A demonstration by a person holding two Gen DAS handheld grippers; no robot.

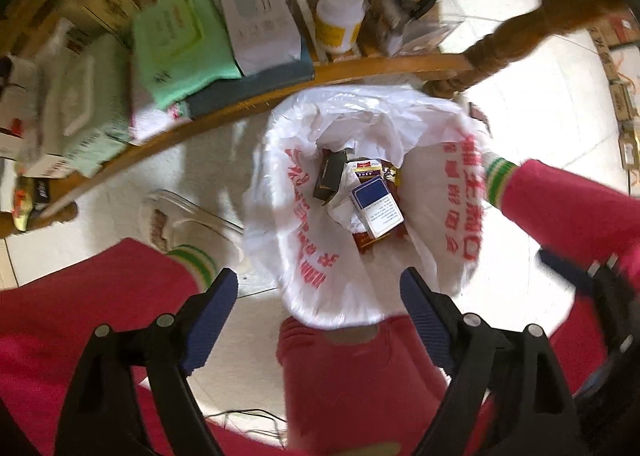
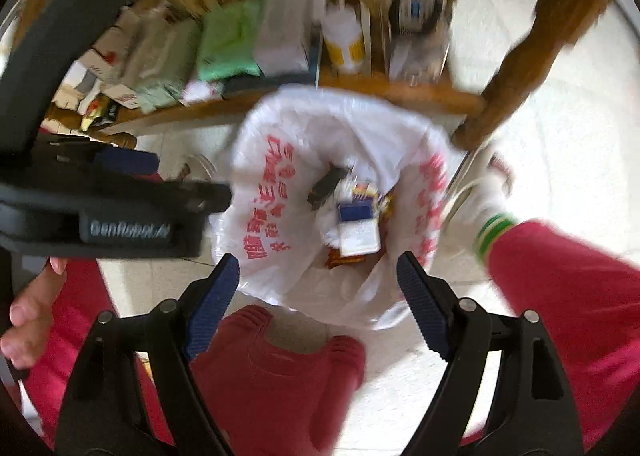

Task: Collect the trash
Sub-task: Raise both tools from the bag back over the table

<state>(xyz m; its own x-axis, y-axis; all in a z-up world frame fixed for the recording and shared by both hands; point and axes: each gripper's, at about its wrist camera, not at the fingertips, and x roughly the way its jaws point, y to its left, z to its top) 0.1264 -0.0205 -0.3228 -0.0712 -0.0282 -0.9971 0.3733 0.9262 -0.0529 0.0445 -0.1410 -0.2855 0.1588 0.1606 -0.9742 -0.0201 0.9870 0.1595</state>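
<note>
We've got both tools over the trash bag (image 1: 360, 192) — a white plastic bag w/ red print lining a bin on the floor, mouth spread wide. The left tool (image 1: 320, 292) hangs above the bag's near rim, jaws spread apart, nothing between them. The right tool (image 2: 318, 280) sits in much the same spot in its own view, jaws also wide and empty. So we judge we're at the drop-off end of a cycle: whatever goes in looks to be in already, and neither tool carries anything.

Trash in the bag, as far as we can count: 1 blue-and-white box (image 1: 376, 212) on top, 1 dark box (image 1: 330, 180) just beside it to the left, 1 red-and-white pack (image 1: 366, 168) behind, plus some red/orange wrapper bits underneath — can't tell how many. White crumpled paper or bag folds sit among them.

Next move, we think: lift away from the bag and go look for the next piece. The wooden shelf (image 1: 280, 92) right behind the bag holds lots of stuff — 1 white bottle w/ yellow label (image 1: 340, 16), 1 long white carton (image 1: 256, 4), 1 green packet (image 1: 180, 44), several more boxes at left, too blurred to count. Which of it is trash we can't say from here; that choice needs care. Both views are motion-blurred, so the next pick wants a steadier look first.
</note>
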